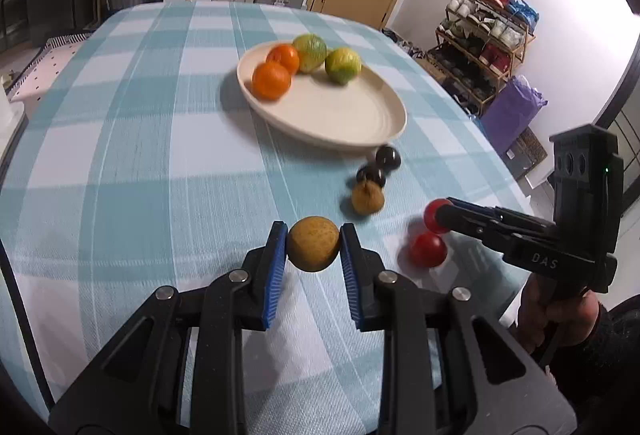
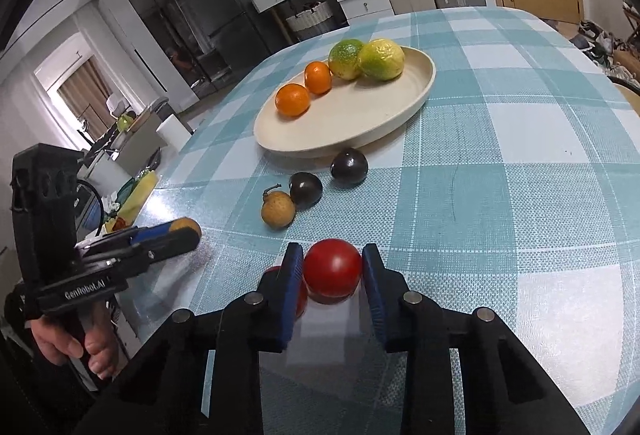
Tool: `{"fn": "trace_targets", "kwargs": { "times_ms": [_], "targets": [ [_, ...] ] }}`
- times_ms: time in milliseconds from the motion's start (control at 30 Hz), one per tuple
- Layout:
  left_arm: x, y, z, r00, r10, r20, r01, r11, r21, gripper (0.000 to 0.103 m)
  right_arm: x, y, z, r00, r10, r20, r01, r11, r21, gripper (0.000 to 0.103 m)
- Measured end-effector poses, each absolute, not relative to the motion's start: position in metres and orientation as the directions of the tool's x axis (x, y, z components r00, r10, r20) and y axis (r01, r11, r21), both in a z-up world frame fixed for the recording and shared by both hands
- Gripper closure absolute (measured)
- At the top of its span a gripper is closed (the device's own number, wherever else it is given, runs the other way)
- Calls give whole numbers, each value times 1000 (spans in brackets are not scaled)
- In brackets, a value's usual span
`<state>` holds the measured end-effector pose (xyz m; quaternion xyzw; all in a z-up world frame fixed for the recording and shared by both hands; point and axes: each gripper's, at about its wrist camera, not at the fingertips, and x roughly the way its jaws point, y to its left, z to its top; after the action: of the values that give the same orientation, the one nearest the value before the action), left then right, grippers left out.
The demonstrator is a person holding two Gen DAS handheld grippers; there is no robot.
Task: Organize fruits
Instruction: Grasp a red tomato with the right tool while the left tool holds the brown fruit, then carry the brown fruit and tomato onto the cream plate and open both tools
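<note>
On the far part of the oval cream plate (image 2: 416, 91) lie two small oranges (image 2: 293, 99) side by side and, to their right, two yellow-green citrus fruits (image 2: 381, 59) that touch each other. Just beside the near rim of the plate two dark plums (image 2: 349, 166) and one brown longan (image 2: 277, 210) rest on the cloth. Nearer, another brown longan (image 1: 313, 244) and a red tomato (image 2: 332, 274) are each pinched between blue pads, and a second red tomato (image 1: 427, 249) lies just beside.

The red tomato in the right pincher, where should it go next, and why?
Probably lift it and carry it to the plate. The right gripper is shut on the red tomato, and the plate has bare room beside the oranges.
</note>
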<state>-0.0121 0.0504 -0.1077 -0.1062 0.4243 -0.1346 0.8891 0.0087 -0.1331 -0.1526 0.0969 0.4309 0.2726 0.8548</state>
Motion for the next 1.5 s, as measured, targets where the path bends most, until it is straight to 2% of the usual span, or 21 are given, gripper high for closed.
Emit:
{"fn": "trace_targets", "kwargs": {
  "times_ms": [400,800,1500],
  "targets": [
    [43,49,-75,654,-332,-680,161,939,-303,79,30,-155,-119,550,594,-587,-390,804,448,72],
    [115,28,-77,639,-368,-675,184,926,-330,79,89,-154,-108,548,639,-540,-393,766,508,72],
    [205,17,-112,582,-359,-730,160,930,-330,79,178,-130,-131,470,685,-556,-315,719,620,72]
  ]
}}
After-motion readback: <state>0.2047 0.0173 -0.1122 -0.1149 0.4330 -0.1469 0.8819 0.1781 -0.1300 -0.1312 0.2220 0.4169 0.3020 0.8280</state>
